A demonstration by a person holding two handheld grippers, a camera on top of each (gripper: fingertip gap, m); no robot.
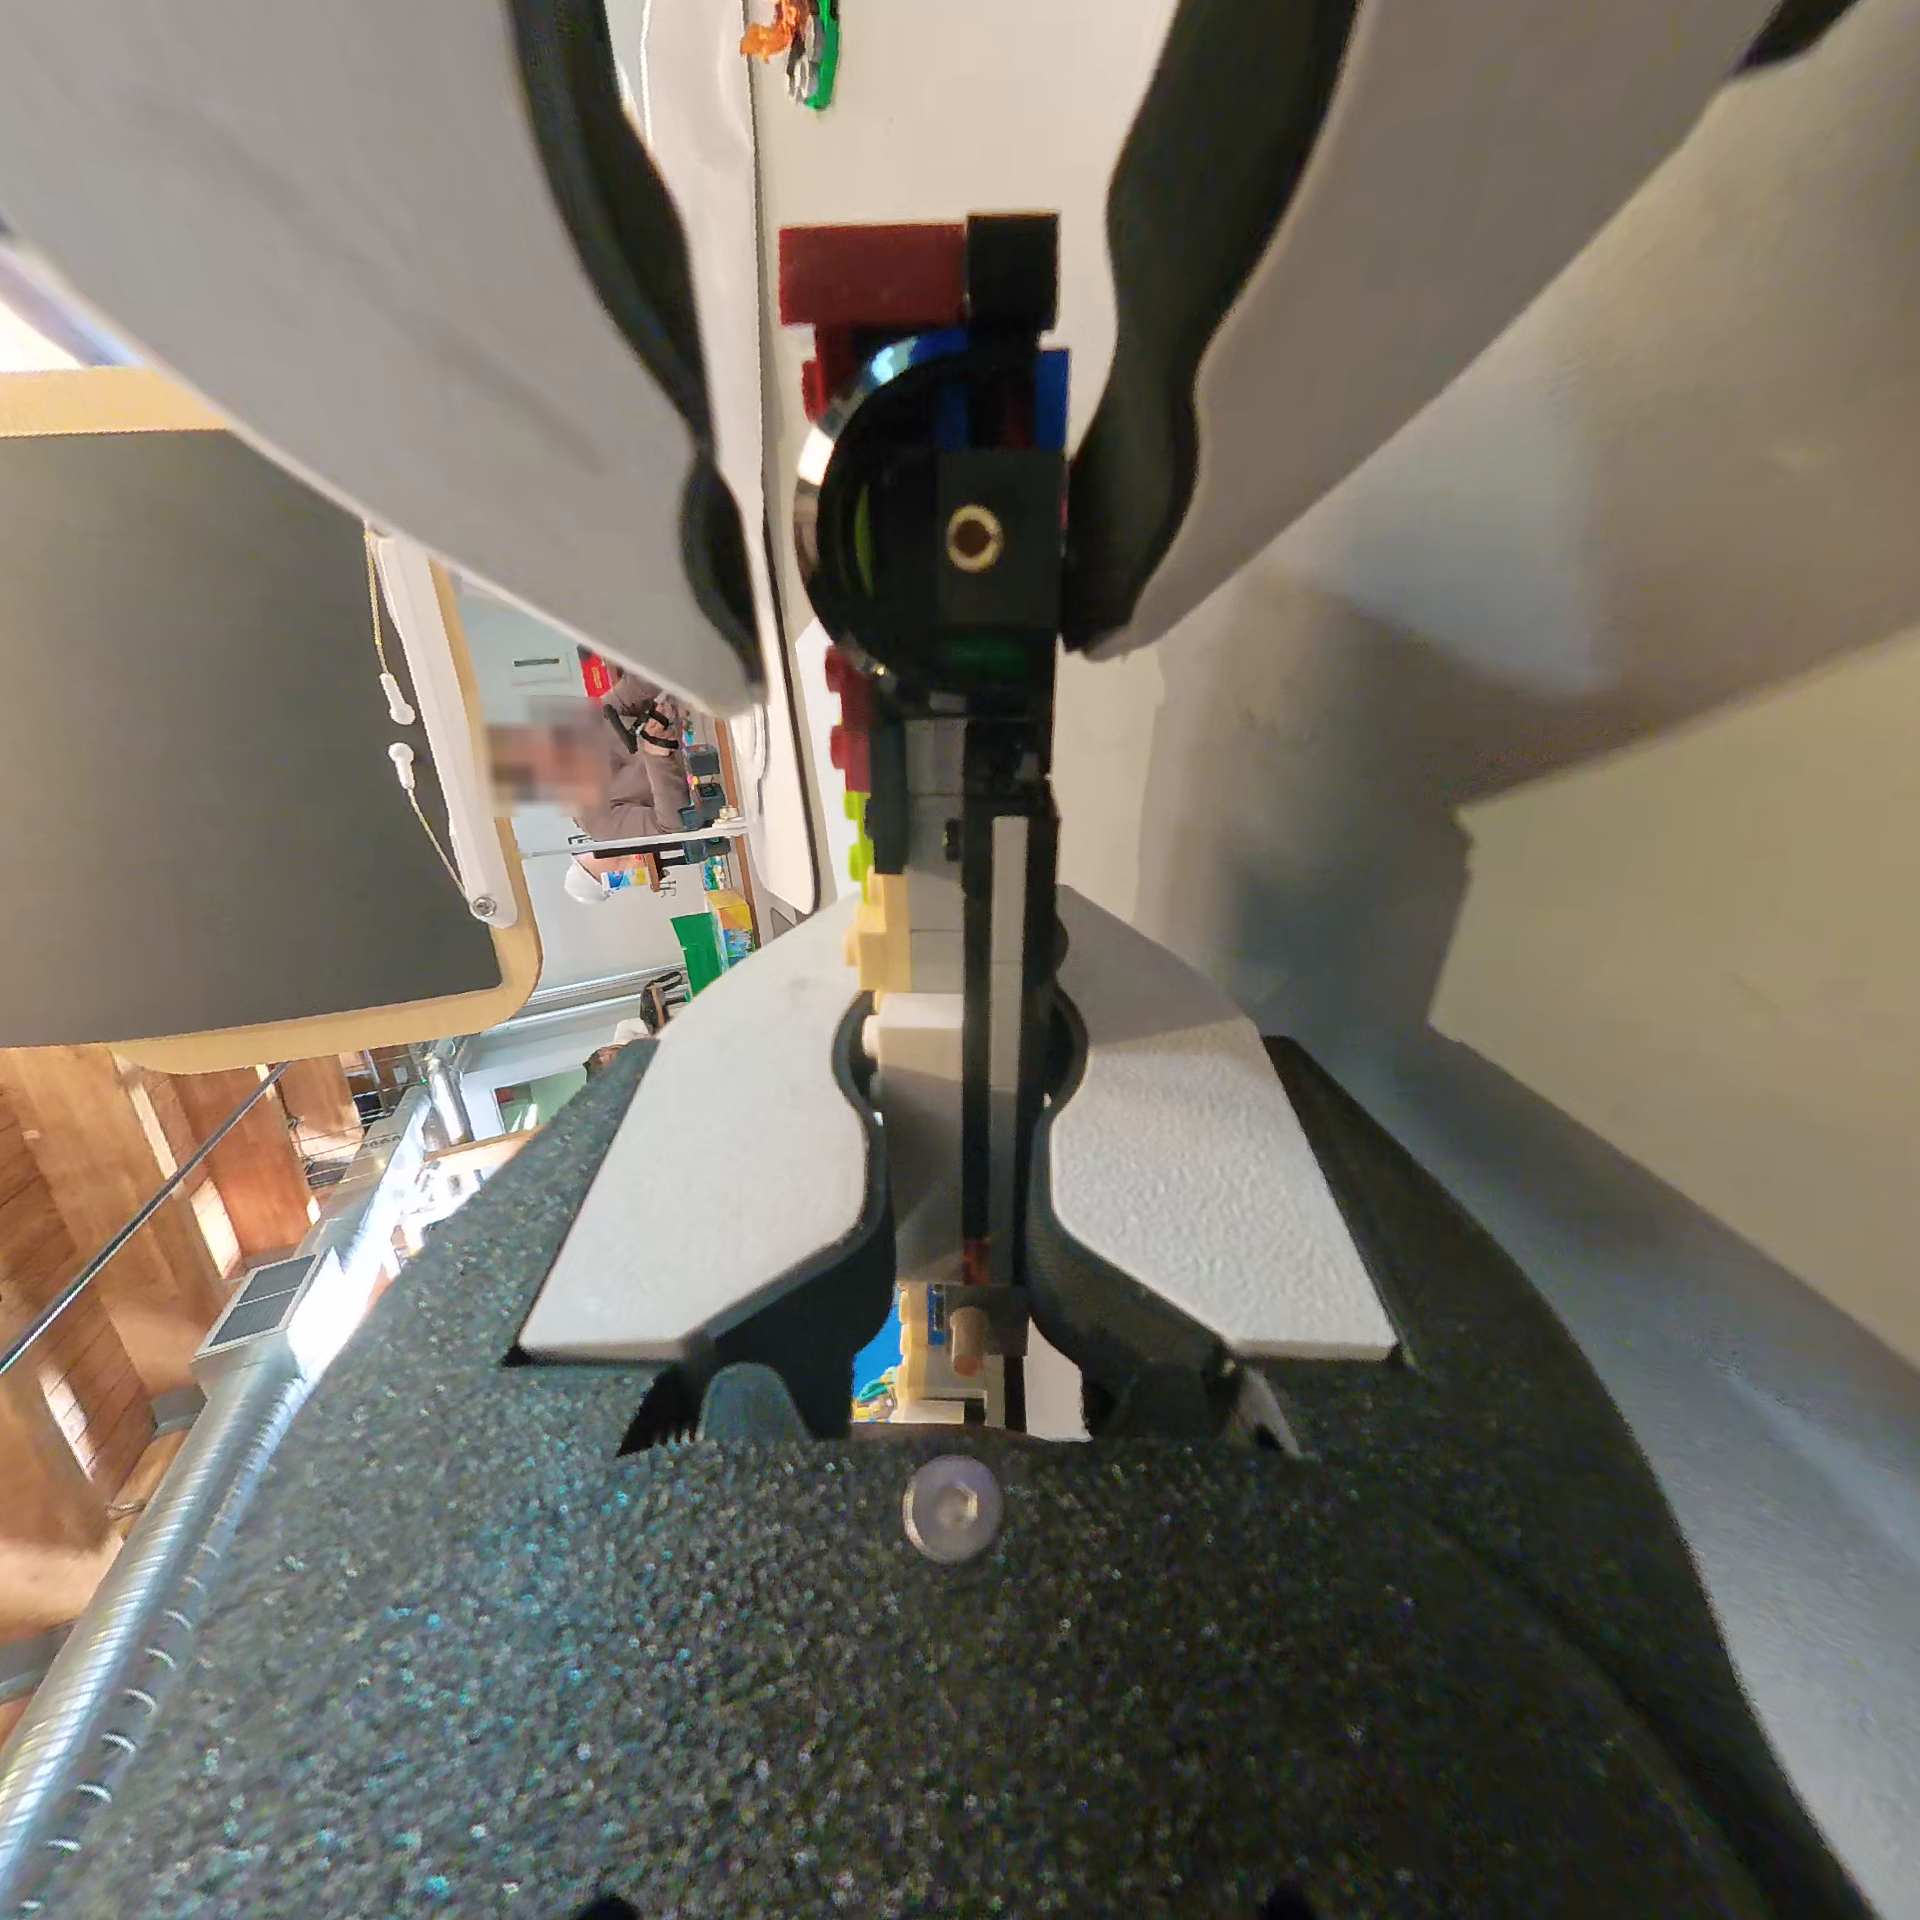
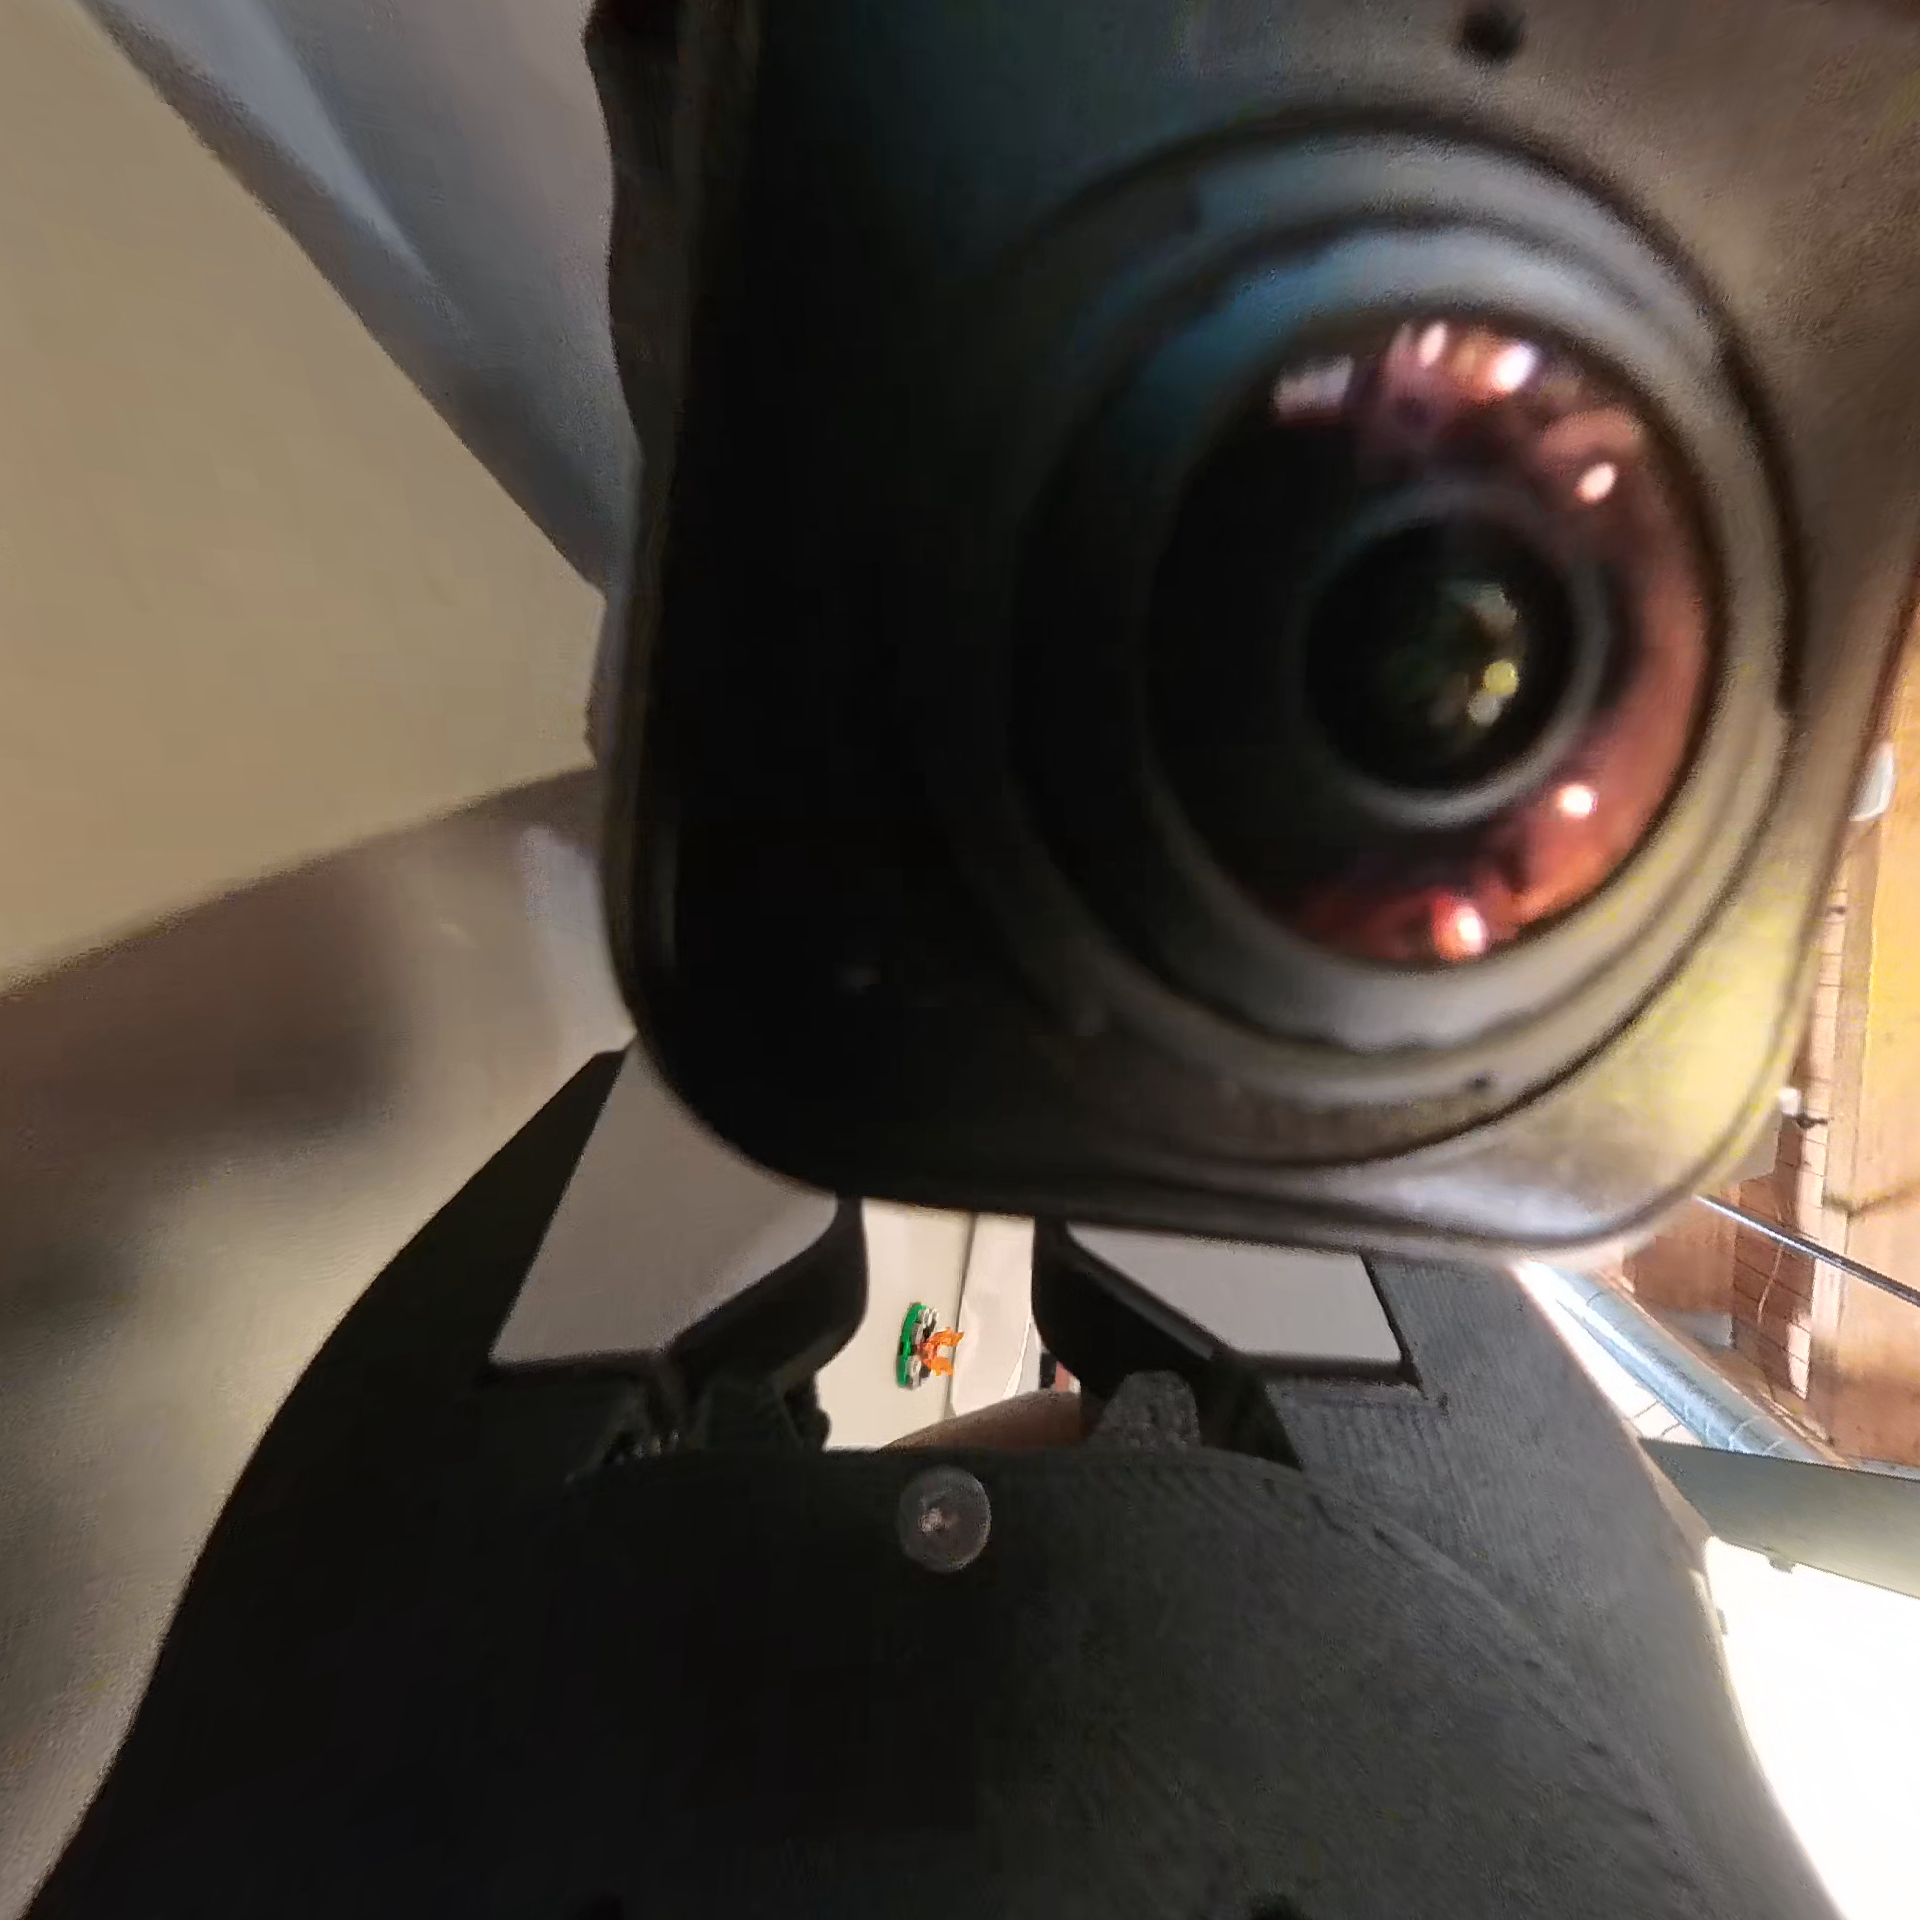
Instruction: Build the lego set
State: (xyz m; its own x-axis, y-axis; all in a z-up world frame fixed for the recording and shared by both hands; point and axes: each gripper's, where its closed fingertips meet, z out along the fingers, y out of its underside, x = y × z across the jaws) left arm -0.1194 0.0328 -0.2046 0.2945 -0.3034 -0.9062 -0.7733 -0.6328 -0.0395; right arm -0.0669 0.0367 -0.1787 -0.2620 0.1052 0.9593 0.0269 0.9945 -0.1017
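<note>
The brick assembly (image 1: pixel 940 935) — grey, black, tan, lime, red and blue toy bricks in one long stack — sits lengthwise in my left gripper (image 1: pixel 961 1049), whose fingers (image 1: pixel 1153 1060) are closed on its grey-and-black flanks. At its far end the right gripper's tips flank a black block with a brass-ringed hole (image 1: pixel 995 540), the right-hand tip apparently against it. My worry is leverage: with so much of the stack beyond the left pads, a sideways nudge could crack a seam or twist it loose. Both tools face each other closely, rolled onto their sides, so the room behind runs sideways. In my right wrist view, the left tool's camera lens (image 2: pixel 1444 665) hides the fingers — their state I cannot tell. A small green-and-orange piece (image 2: pixel 928 1345) lies on the white tabletop (image 2: pixel 992 1299) beyond.
</note>
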